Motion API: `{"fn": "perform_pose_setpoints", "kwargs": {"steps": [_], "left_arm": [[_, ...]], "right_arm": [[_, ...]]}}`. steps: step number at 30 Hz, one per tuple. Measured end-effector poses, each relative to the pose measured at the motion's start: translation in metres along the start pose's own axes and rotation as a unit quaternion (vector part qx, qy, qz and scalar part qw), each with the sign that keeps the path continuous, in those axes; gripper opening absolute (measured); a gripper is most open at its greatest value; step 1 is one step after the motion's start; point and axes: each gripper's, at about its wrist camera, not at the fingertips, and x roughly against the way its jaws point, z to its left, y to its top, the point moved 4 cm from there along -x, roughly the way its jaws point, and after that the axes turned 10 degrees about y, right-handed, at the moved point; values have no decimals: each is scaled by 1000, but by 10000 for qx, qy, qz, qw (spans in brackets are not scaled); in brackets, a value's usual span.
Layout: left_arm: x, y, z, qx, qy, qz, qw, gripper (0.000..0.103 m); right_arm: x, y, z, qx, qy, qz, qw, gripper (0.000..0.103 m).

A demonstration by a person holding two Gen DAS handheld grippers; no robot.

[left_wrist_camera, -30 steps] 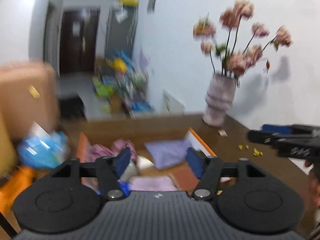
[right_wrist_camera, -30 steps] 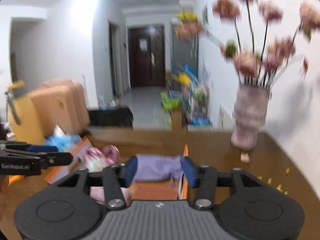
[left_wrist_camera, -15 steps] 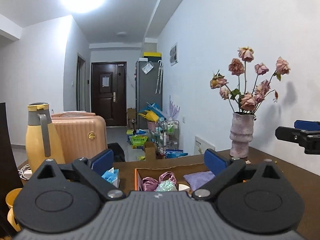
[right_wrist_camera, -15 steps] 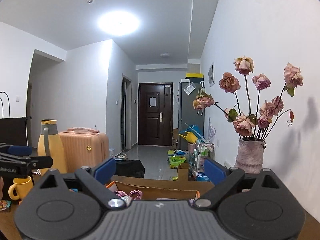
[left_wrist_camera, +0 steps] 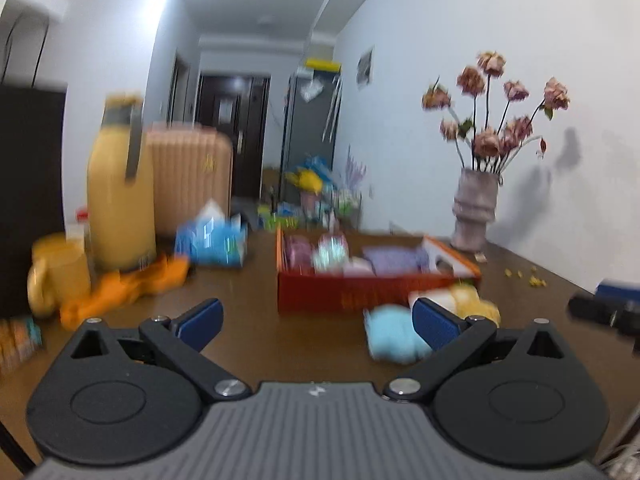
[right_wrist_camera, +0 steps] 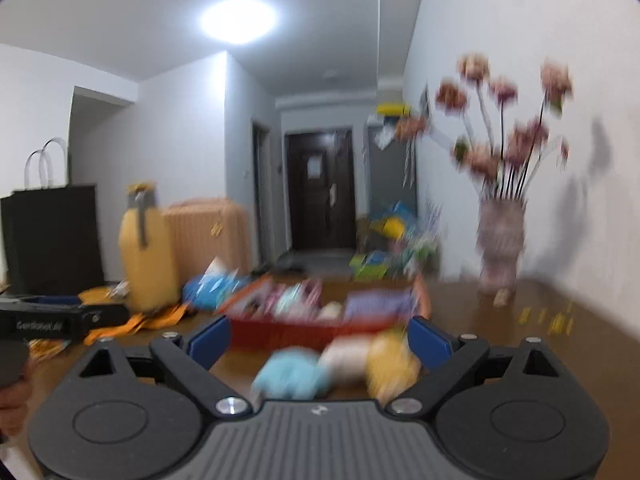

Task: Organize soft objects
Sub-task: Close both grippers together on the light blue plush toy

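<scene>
Both grippers are wide and empty. Three soft toys, blue [right_wrist_camera: 290, 376], white [right_wrist_camera: 346, 358] and yellow [right_wrist_camera: 390, 362], lie just ahead of your right gripper [right_wrist_camera: 320, 338], between it and the red box [right_wrist_camera: 304, 330]. Centre on one toy and squeeze gently. Your left gripper [left_wrist_camera: 316, 320] has bare tabletop [left_wrist_camera: 248, 320] ahead; the box's near wall stands just behind the toys.

I see a dark brown surface [left_wrist_camera: 248, 344]. The box [left_wrist_camera: 340, 296] on it is red-orange outside, holding lilac and pink cloth. Near it lie a light blue toy [right_wrist_camera: 288, 376], a cream toy [right_wrist_camera: 346, 358] and a yellow toy [right_wrist_camera: 390, 362]. My tongs have blue pads [left_wrist_camera: 200, 318] on black arms. Far left stands a yellow flask [left_wrist_camera: 120, 192].
</scene>
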Motion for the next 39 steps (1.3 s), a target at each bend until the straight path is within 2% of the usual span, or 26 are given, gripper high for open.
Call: {"fn": "perform_pose_setpoints", "kwargs": {"steps": [2,4,6,9,10,11,12,15,16,20,24,25,27,31,34,39], "left_arm": [[-4,-11,-1,-62,-105,250,9996,103],[-13,-11,-4,-139,-126,299,9994,103],[-25,-8,-4,-81,-111,353,9993,102],[-50,-6,-9,39,-346,541,9979,102],[-60,-7,-12,45,-440,619,9971,99],[-70,-7,-15,75,-511,680,9963,97],[-82,-7,-19,108,-555,764,9955,91],[-124,-6,-33,224,-812,1071,9907,73],[-139,-7,-37,296,-935,1207,9878,70],[-192,-14,-48,549,-1250,1874,9727,56],[-220,-24,-49,903,-1548,2337,9556,39],[-222,-26,-47,1039,-1711,2376,9505,31],[-223,-26,-46,1160,-1899,2428,9442,25],[-219,-26,-45,1110,-1856,2381,9468,22],[-204,-22,-48,1011,-1868,2312,9494,20],[-137,-29,-50,921,-1907,2044,9557,20]], "right_arm": [[-6,-16,-3,-297,111,289,9991,93],[-16,-25,-6,-482,208,494,9974,92],[-28,-28,-11,-570,127,574,9966,85],[-48,-28,-24,-850,56,587,9946,83],[-56,-29,-28,-960,85,620,9934,82],[-66,-28,-34,-1108,109,662,9916,77],[-78,-28,-39,-1244,131,707,9896,70],[-111,-27,-51,-1534,213,805,9846,59],[-123,-26,-53,-1582,236,832,9836,58],[-168,-26,-67,-1943,265,879,9766,50],[-201,-37,-83,-2424,225,1109,9635,42],[-207,-40,-84,-2505,267,1151,9609,41],[-212,-46,-82,-2533,307,1150,9600,38],[-212,-46,-77,-2426,303,1150,9628,28],[-199,-40,-69,-2231,292,1155,9675,27],[-141,-32,-42,-1825,363,1098,9764,27]]}}
